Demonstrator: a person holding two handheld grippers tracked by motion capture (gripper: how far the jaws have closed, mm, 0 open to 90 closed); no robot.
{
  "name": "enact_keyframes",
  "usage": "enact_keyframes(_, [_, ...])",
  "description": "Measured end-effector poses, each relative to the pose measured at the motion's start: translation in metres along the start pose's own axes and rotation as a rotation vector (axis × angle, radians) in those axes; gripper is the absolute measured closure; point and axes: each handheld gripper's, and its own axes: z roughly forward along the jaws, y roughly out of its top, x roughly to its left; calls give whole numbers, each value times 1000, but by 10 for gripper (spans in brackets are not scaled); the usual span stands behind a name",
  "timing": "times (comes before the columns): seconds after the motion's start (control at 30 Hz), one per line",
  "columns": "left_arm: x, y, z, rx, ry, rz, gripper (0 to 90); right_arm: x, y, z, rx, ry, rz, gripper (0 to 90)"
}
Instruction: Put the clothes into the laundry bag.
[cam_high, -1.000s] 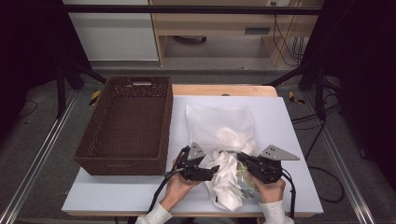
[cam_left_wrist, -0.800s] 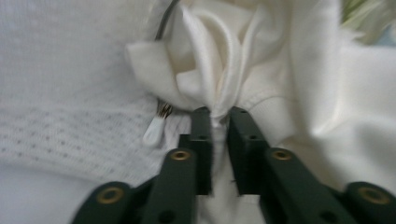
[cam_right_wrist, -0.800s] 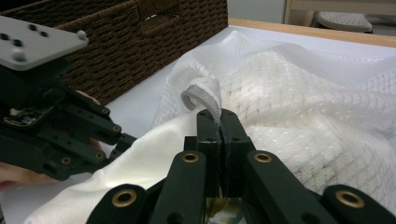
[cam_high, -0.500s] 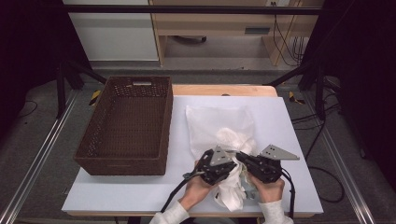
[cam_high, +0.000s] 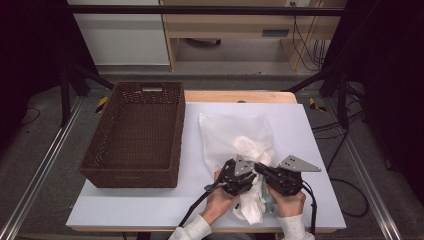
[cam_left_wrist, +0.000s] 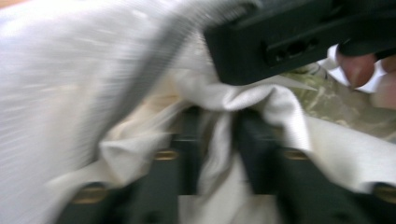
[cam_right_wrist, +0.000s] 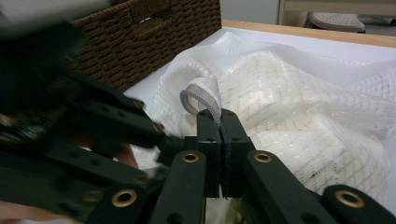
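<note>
Both grippers low centre of the high view, near the front edge of the desk (cam_high: 310, 130), working on a white mesh laundry bag (cam_high: 235, 132) that lies right of the brown wicker basket (cam_high: 140, 135). Right gripper (cam_high: 260, 169): jaws pressed together, pinching a narrow strip at the bag's edge; in the right gripper view that strip (cam_right_wrist: 205, 98) curls up into a loop just above the tips, mesh bunched behind it toward the right of the frame, basket in the upper left. Left gripper (cam_high: 245, 175): jaws have just been opening, now part spread, with a fold of white cloth (cam_left_wrist: 219, 140) running up between them; blurred, can't tell if the pads press on it. In the left gripper view the right gripper crosses the upper right just above the fold. More white cloth spills from the bag's near end between the two hands.
</note>
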Motion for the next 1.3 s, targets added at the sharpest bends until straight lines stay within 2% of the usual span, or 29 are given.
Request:
enact_keyframes(0.03, [3, 1, -15, -27, 2, -8, 463, -1, 0, -1, -3, 2, 6, 889])
enact_keyframes(0.07, [3, 1, -15, -27, 2, -8, 413, -1, -1, -1, -3, 3, 6, 889])
enact_keyframes(0.1, [7, 2, -32, -57, -9, -8, 384, -1, -1, 0, -3, 2, 7, 889])
enact_keyframes(0.17, [11, 3, -53, -110, -21, -20, 367, -1, -1, 0, 0, 2, 1, 889])
enact_keyframes(0.2, [11, 3, -53, -110, -21, -20, 370, -1, -1, 0, 0, 2, 1, 889])
enact_keyframes(0.27, [17, 2, -74, -138, 1, -26, 374, -1, -1, 0, 2, 2, 1, 889])
enact_keyframes(0.3, [21, -3, -85, -125, 23, -26, 391, -1, -1, 0, 2, 2, 1, 889])
enact_keyframes(0.33, [21, -3, -85, -125, 23, -26, 405, -1, -1, 0, 2, 2, 1, 889])
enact_keyframes(0.37, [24, -14, -89, -57, 59, -12, 421, -1, -1, 0, 2, 1, 2, 889])
enact_keyframes(0.4, [26, -20, -88, -15, 81, -2, 440, 0, -1, 1, 3, 0, 2, 889])
enact_keyframes(0.47, [30, -35, -80, 41, 100, -2, 490, 0, -1, 1, 5, 1, 4, 889])
enact_keyframes(0.5, [32, -42, -75, 70, 91, -24, 518, 0, -1, 1, 4, 0, 3, 889])
enact_keyframes(0.53, [32, -42, -75, 70, 91, -24, 538, 1, -1, 1, 5, 0, 6, 889])
enact_keyframes(0.57, [35, -53, -63, 118, 74, -46, 555, 1, -1, 1, 6, 0, 3, 889])
enact_keyframes(0.6, [35, -53, -63, 118, 74, -46, 565, 1, -1, 1, 7, 0, 3, 889])
enact_keyframes(0.63, [35, -61, -52, 149, 57, -45, 574, 0, -1, 1, 6, 1, 4, 889])
enact_keyframes(0.7, [34, -65, -43, 181, 31, -49, 615, 0, -1, 2, 6, 3, 6, 889])
enact_keyframes(0.77, [32, -66, -40, 181, 44, -34, 666, 0, -1, 1, 6, 3, 5, 889])
enact_keyframes(0.87, [31, -65, -41, 193, 32, -40, 826, 0, -1, 1, 5, 4, 4, 889])
enact_keyframes(0.9, [29, -66, -44, 200, 35, -20, 866, 0, -1, 1, 7, 2, 4, 889])
enact_keyframes(1.0, [27, -67, -49, 196, 46, -3, 881, 1, -1, 1, 8, 1, 0, 889])
enact_keyframes(1.03, [26, -69, -59, 181, 55, -10, 883, 1, -1, 1, 6, -1, -1, 889])
enact_keyframes(1.07, [26, -69, -59, 181, 55, -10, 884, 1, 0, 0, 5, -2, -3, 889])
enact_keyframes(1.1, [25, -73, -73, 171, 68, -7, 885, 2, 0, 0, 5, -5, -3, 889])
enact_keyframes(1.13, [25, -73, -73, 171, 68, -7, 885, 2, 0, 0, 5, -5, -3, 889])
enact_keyframes(1.17, [24, -80, -88, 167, 64, -13, 885, 3, 1, -1, 4, -3, -4, 889])
enact_keyframes(1.2, [24, -80, -88, 167, 64, -13, 885, 3, 1, -1, 4, -3, -4, 889])
enact_keyframes(1.23, [20, -89, -97, 165, 54, -20, 884, 4, 1, 0, 6, 0, -5, 889])
enact_keyframes(1.3, [19, -94, -98, 161, 51, -28, 879, 5, 1, 2, 13, 0, -10, 889])
